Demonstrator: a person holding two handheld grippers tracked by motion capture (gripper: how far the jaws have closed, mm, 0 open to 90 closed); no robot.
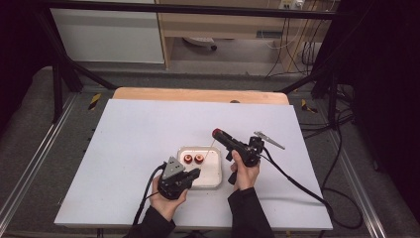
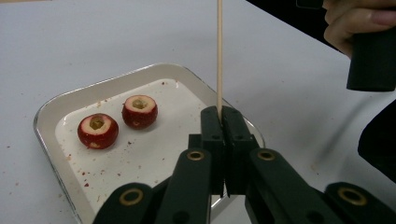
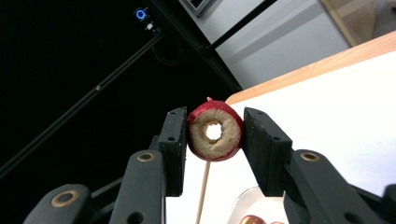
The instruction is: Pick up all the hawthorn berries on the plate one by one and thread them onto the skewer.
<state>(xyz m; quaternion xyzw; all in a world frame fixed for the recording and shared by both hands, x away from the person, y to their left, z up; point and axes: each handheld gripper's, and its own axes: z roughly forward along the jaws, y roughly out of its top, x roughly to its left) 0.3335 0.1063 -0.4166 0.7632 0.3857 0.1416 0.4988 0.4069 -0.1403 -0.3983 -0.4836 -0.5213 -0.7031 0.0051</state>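
My left gripper [image 2: 223, 122] fingers pinch the stick [image 2: 219, 51], my right gripper [image 3: 214, 135] fingers squeeze one cored fruit [image 3: 215, 135]; two fruits [image 2: 97, 131] wait at ten o'clock in the tray [image 2: 56, 100].

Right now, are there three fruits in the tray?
No, two cored red fruits lie in the tray; a third sits in the right tongs.
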